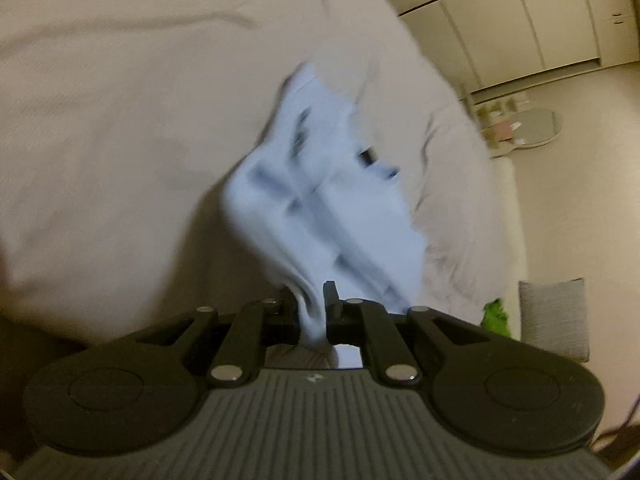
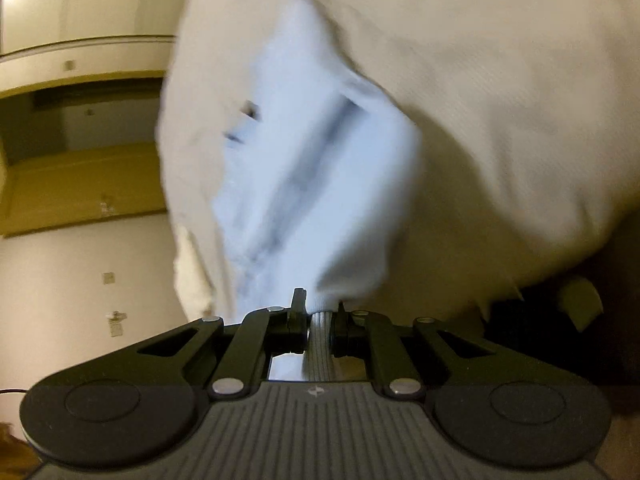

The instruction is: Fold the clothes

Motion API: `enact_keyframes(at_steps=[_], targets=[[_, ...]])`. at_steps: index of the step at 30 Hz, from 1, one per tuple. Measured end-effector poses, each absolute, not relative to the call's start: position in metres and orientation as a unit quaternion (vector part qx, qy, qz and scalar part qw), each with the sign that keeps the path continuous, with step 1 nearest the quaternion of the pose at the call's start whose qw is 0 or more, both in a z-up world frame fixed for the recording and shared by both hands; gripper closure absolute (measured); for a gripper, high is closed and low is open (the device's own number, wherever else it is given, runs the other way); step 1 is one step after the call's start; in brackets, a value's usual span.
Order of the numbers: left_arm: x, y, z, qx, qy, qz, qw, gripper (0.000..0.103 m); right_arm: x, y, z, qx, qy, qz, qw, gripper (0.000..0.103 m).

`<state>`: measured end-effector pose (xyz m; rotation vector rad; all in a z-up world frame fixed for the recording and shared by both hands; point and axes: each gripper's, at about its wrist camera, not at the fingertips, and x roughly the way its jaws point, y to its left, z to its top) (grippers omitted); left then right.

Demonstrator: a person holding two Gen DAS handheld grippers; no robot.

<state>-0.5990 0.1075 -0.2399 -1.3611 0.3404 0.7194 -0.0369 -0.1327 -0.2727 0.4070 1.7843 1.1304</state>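
Note:
A pale blue garment (image 1: pixel 320 200) with dark markings hangs blurred in the air above the bed. My left gripper (image 1: pixel 313 304) is shut on a bunched edge of it, cloth pinched between the black fingers. In the right wrist view the same pale blue garment (image 2: pixel 316 184) stretches away from my right gripper (image 2: pixel 320 312), which is shut on a ribbed hem of it. The cloth is slack and crumpled between the two grips. Its far end is hidden by folds.
A bed with a beige sheet (image 1: pixel 120 140) fills the space under the garment. Beyond its edge lie bare floor, wardrobe doors (image 1: pixel 540 20), a small rug with toys (image 1: pixel 520 128), a grey cushion (image 1: pixel 556 316) and a green item (image 1: pixel 496 316). A shelf recess (image 2: pixel 80 152) shows on the wall.

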Motion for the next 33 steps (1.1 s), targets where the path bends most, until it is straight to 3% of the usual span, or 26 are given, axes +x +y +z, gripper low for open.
enact_keyframes(at_steps=[6,8,9,10,14,17,21,24,31,33], targets=[[-0.544,0.21,-0.239,-0.607,0.123,0.312,0.72,0.092,0.001,-0.074,-0.264,0.181,0.685,0.475,0.523,0.089],[-0.532,0.245,-0.255,-0.626,0.117,0.326,0.699,0.077,0.009,-0.059,-0.27,0.182,0.678,0.462,0.542,0.071],[-0.527,0.262,-0.263,-0.635,0.113,0.334,0.687,0.074,0.014,-0.052,-0.273,0.182,0.674,0.455,0.552,0.049],[-0.524,0.276,-0.27,-0.643,0.11,0.342,0.677,0.071,0.018,-0.045,-0.276,0.183,0.671,0.449,0.561,0.036],[-0.519,0.306,-0.276,-0.629,0.124,0.367,0.674,0.06,0.035,-0.016,-0.288,0.184,0.655,0.422,0.599,0.036],[-0.504,0.308,-0.274,-0.589,0.183,0.363,0.698,0.06,0.047,0.004,-0.296,0.176,0.642,0.405,0.626,0.036],[-0.482,0.306,-0.276,-0.55,0.232,0.341,0.727,0.055,0.038,0.019,-0.29,0.038,0.609,0.453,0.65,0.036],[-0.462,0.308,-0.274,-0.502,0.26,0.337,0.753,0.045,0.035,0.036,-0.287,-0.018,0.587,0.48,0.652,0.037],[-0.442,0.319,-0.279,-0.408,0.315,0.321,0.795,0.045,0.025,0.08,-0.295,-0.103,0.55,0.518,0.647,0.037],[-0.429,0.322,-0.281,-0.387,0.33,0.316,0.801,0.045,0.021,0.09,-0.3,-0.126,0.542,0.526,0.643,0.042]])
